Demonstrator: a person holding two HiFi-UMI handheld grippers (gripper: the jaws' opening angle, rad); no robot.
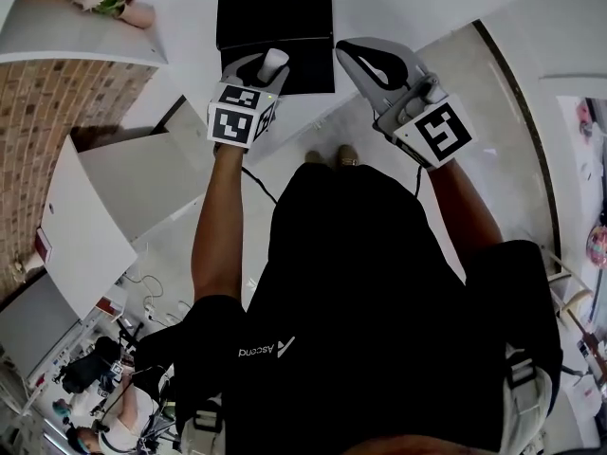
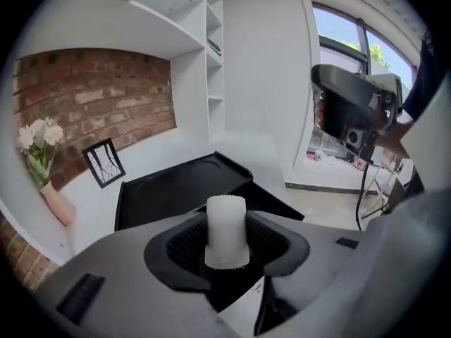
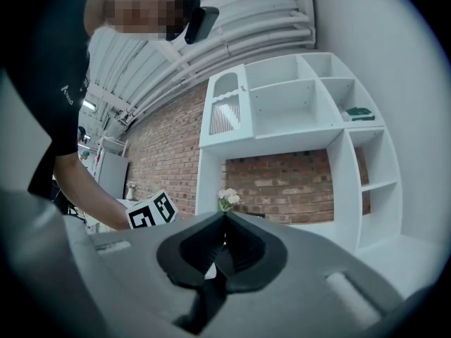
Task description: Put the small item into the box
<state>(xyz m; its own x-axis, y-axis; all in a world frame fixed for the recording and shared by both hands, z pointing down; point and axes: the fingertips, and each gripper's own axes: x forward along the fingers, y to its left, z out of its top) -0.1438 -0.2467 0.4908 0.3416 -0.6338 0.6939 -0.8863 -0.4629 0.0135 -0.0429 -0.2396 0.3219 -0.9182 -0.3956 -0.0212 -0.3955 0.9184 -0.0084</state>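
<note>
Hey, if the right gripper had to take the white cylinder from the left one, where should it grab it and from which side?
Probably the free end of the white cylinder, which sticks out past the left gripper, whose jaws clamp its other end. Open the shut right gripper and come in from that free end, jaws across the round side.

I am looking along my right gripper (image 3: pixel 225 217). Its two gray jaws are pressing together at the tips, and nothing is sitting between them. Just over the tips, some white flowers (image 3: pixel 227 198) are poking up. Behind them, a brick wall (image 3: pixel 282 185) is showing inside a big white shelf unit (image 3: pixel 282 108). A small dark green thing (image 3: pixel 359 112) is lying in one box of the shelf, up on the right. On the left, a person's bare arm (image 3: pixel 91 192) is reaching down to a marker cube (image 3: pixel 151 212) with black and white squares.
</note>
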